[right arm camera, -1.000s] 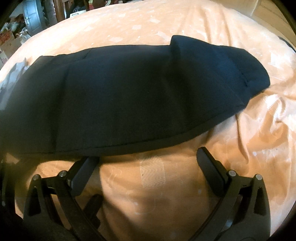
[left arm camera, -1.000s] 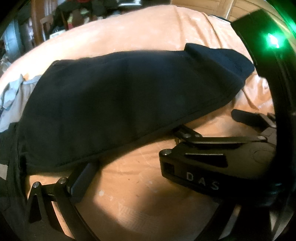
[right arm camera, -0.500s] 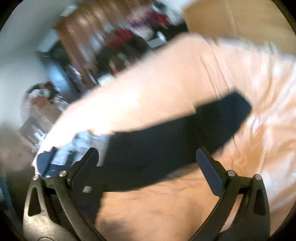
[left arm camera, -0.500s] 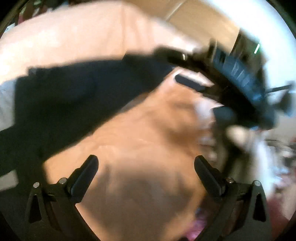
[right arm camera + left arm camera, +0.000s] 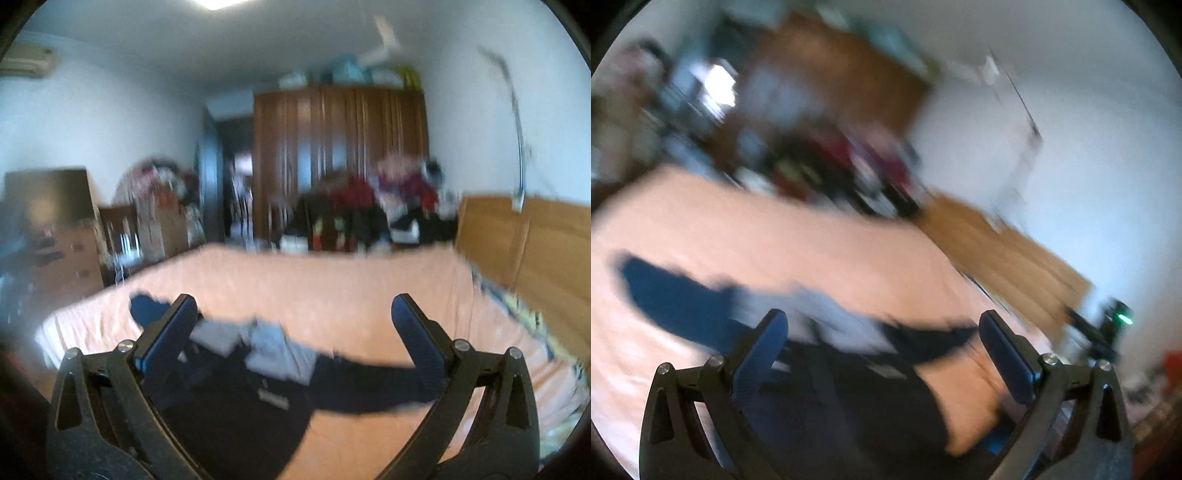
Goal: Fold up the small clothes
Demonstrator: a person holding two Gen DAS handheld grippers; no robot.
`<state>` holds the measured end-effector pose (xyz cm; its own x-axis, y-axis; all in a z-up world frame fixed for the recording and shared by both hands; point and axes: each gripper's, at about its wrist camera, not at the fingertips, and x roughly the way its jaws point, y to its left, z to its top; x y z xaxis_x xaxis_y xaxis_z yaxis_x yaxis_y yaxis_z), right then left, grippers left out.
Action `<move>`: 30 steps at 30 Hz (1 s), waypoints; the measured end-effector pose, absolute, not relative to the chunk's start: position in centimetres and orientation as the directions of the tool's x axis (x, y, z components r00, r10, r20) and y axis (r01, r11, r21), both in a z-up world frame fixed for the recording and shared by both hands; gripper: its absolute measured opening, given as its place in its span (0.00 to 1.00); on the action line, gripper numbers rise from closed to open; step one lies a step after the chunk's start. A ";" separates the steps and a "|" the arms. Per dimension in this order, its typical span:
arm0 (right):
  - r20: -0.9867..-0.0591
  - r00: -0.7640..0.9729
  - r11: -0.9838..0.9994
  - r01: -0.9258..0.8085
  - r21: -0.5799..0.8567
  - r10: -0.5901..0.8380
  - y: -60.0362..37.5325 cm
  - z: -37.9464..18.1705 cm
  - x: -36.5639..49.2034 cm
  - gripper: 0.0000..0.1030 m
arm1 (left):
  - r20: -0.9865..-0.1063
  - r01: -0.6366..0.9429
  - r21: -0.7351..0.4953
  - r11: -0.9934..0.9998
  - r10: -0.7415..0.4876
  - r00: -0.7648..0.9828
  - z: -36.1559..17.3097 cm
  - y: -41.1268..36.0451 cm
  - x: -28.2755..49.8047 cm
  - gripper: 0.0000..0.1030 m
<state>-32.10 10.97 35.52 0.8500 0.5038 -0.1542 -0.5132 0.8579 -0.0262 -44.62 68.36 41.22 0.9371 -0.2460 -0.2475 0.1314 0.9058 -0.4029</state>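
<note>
Black plastic fingers frame both views: your left gripper (image 5: 882, 350) and right gripper (image 5: 293, 332) are spread wide with nothing between them, lifted off the bed, likely because you are between garments. Just beyond, a dark garment (image 5: 351, 384) lies stretched across the peach sheet (image 5: 332, 280), with grey clothes (image 5: 273, 347) heaped beside it. Farther back stands a brown wardrobe (image 5: 340, 147), blurred.

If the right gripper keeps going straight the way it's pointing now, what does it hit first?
Probably the orange bed sheet, just past the dark clothes lying below the open right gripper. The picture is blurred and depth is unclear, so it might clip the grey cloth first.
</note>
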 end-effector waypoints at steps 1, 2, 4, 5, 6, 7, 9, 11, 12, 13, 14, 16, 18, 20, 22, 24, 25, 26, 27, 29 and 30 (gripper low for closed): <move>-0.117 0.855 0.858 -0.513 -0.040 0.506 11.5 36.2 -33.2 1.00 | -0.204 0.079 -0.390 0.917 -0.169 0.964 42.7 70.9 -47.7 1.00; -0.075 0.861 0.860 -0.508 -0.054 0.503 11.8 37.3 -34.2 1.00 | -0.157 0.026 -0.371 0.928 -0.091 0.983 44.1 73.0 -50.7 1.00; 0.037 0.889 0.886 -0.448 -0.120 0.455 12.9 39.3 -36.3 1.00 | -0.048 -0.084 -0.307 0.948 0.072 0.996 46.8 75.9 -56.4 1.00; 0.104 0.906 0.907 -0.392 -0.152 0.409 13.7 39.7 -37.1 1.00 | 0.014 -0.131 -0.284 0.950 0.140 0.990 47.9 77.7 -58.6 1.00; 0.178 0.918 0.930 -0.326 -0.170 0.354 14.3 40.0 -38.0 1.00 | 0.074 -0.164 -0.283 0.945 0.192 0.979 48.6 78.9 -60.9 1.00; 0.269 0.918 0.953 -0.254 -0.168 0.292 14.9 39.7 -38.7 1.00 | 0.129 -0.196 -0.293 0.936 0.242 0.962 48.7 80.1 -62.7 1.00; 0.393 0.893 0.974 -0.184 -0.130 0.221 15.9 38.2 -38.9 1.00 | 0.145 -0.294 -0.332 0.896 0.357 0.923 48.5 83.6 -65.6 1.00; 0.275 0.920 0.958 -0.246 -0.149 0.279 17.6 37.4 -36.8 1.00 | 0.037 -0.339 -0.420 0.842 0.389 0.920 46.7 87.8 -65.6 1.00; 0.223 0.926 0.949 -0.279 -0.145 0.306 18.4 36.9 -35.9 1.00 | 0.006 -0.319 -0.458 0.830 0.362 0.932 45.6 89.2 -65.4 1.00; 0.163 0.929 0.941 -0.312 -0.131 0.331 19.3 36.1 -34.5 1.00 | -0.026 -0.314 -0.505 0.804 0.349 0.937 43.6 90.9 -65.3 1.00; 0.113 0.930 0.934 -0.338 -0.115 0.351 20.2 35.4 -33.3 1.00 | -0.049 -0.330 -0.520 0.788 0.358 0.932 42.6 92.0 -65.4 1.00; 0.000 0.917 0.915 -0.398 -0.073 0.399 22.5 33.4 -30.5 1.00 | -0.165 -0.406 -0.519 0.752 0.378 0.911 39.0 94.4 -63.9 1.00; -0.108 0.896 0.900 -0.435 -0.028 0.430 24.7 31.2 -28.4 1.00 | -0.254 -0.431 -0.530 0.730 0.349 0.902 35.8 96.1 -62.5 1.00; -0.271 0.838 0.874 -0.486 0.028 0.474 27.7 26.9 -25.4 1.00 | -0.348 -0.447 -0.527 0.723 0.296 0.890 32.2 97.4 -59.9 1.00; -0.425 0.760 0.856 -0.512 0.074 0.491 30.5 22.8 -23.8 1.00 | -0.444 -0.466 -0.527 0.711 0.238 0.864 27.2 97.9 -55.9 1.00; -0.537 0.680 0.841 -0.529 0.111 0.499 32.5 18.5 -22.4 1.00 | -0.498 -0.463 -0.544 0.700 0.175 0.849 23.1 97.5 -52.5 0.99; -0.602 0.630 0.835 -0.536 0.121 0.491 33.7 15.8 -21.1 1.00 | -0.530 -0.467 -0.551 0.692 0.142 0.836 21.0 97.8 -50.3 0.99; -0.648 0.590 0.832 -0.541 0.125 0.481 34.9 13.5 -19.8 1.00 | -0.551 -0.462 -0.550 0.696 0.114 0.827 19.4 97.4 -47.8 0.99; -0.685 0.556 0.828 -0.546 0.125 0.470 35.6 11.5 -19.3 1.00 | -0.571 -0.465 -0.541 0.701 0.100 0.815 18.3 97.3 -45.9 0.99; -0.734 0.519 0.829 -0.549 0.107 0.438 36.4 8.7 -19.5 1.00 | -0.623 -0.473 -0.505 0.722 0.074 0.779 17.2 96.5 -40.9 0.98; -0.756 0.504 0.832 -0.547 0.096 0.419 36.7 7.4 -18.9 1.00 | -0.643 -0.469 -0.488 0.736 0.060 0.763 16.1 96.6 -38.5 0.97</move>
<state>-18.91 36.72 7.38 0.5036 0.4187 -0.7557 -0.5471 0.8316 0.0962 -38.46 96.64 16.10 0.7634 0.0605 -0.6431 -0.4692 0.7363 -0.4876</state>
